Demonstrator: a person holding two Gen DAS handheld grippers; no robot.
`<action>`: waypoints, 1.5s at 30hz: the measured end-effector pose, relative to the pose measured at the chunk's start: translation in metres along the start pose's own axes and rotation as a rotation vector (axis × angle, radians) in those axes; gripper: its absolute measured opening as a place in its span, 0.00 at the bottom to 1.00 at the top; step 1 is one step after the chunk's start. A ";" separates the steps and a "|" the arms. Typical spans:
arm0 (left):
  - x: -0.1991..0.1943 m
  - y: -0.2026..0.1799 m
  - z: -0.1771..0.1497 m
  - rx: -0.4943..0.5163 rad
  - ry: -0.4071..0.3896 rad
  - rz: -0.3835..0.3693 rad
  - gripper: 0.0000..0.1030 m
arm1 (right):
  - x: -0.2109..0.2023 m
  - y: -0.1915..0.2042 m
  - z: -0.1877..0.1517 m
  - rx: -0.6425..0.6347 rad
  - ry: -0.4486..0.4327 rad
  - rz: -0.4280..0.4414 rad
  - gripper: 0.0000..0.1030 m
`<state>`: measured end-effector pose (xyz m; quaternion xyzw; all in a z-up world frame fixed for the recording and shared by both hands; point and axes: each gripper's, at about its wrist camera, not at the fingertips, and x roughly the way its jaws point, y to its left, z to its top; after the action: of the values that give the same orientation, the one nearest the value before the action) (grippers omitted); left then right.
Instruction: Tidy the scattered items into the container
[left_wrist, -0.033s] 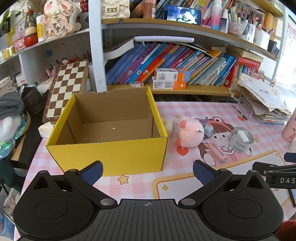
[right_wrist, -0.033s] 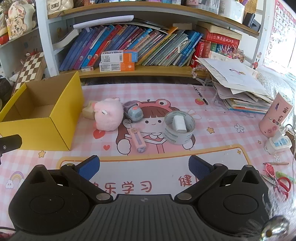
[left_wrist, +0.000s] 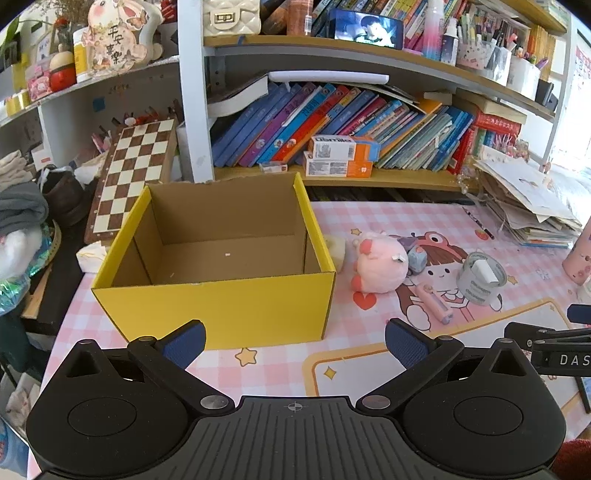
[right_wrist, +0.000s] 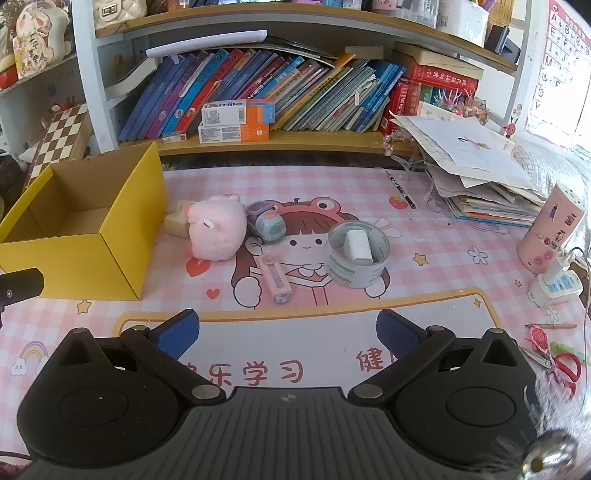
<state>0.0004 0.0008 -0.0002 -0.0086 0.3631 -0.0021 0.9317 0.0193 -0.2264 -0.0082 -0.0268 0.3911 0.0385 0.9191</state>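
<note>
Desk mat (right_wrist: 424, 206): a pink checked mat printed with a cartoon girl is being used as the work surface; every loose item is lying on it.
Yellow box (left_wrist: 221, 302): the open cardboard container is being kept at the left of the mat, its brown inside bare apart from a small white speck; it is seen just ahead of the left gripper.
Left gripper (left_wrist: 294, 341): its blue-padded fingers are being held wide apart, nothing between them, above the mat in front of the box's near wall.
Right gripper (right_wrist: 288, 330): its fingers are likewise being held spread and unloaded, over the mat's white panel, well short of the items.
Pink plush (right_wrist: 218, 232): it is lying just right of the box, touching the toy car.
Tape roll (right_wrist: 358, 258): it is lying flat right of the plush, with a white block (right_wrist: 357, 246) being held inside its ring.
Toy car (right_wrist: 267, 223): the grey-blue car is sitting behind the plush's right side.
Beige lump (right_wrist: 176, 222): it is being wedged between box and plush; what it is cannot be told.
Pink stick-shaped item (right_wrist: 276, 278): it is lying nearest the right gripper, between plush and tape roll.
</note>
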 end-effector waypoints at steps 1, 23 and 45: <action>0.000 0.000 0.000 -0.002 0.002 -0.001 1.00 | 0.000 0.000 0.001 0.000 0.001 0.001 1.00; 0.006 0.006 0.000 -0.037 0.040 -0.022 1.00 | 0.005 0.002 0.000 -0.006 0.014 0.016 1.00; 0.009 0.007 0.000 -0.041 0.049 -0.026 1.00 | 0.007 0.005 0.002 -0.011 0.033 0.017 1.00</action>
<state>0.0069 0.0074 -0.0058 -0.0325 0.3858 -0.0069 0.9220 0.0254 -0.2206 -0.0122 -0.0294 0.4061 0.0480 0.9121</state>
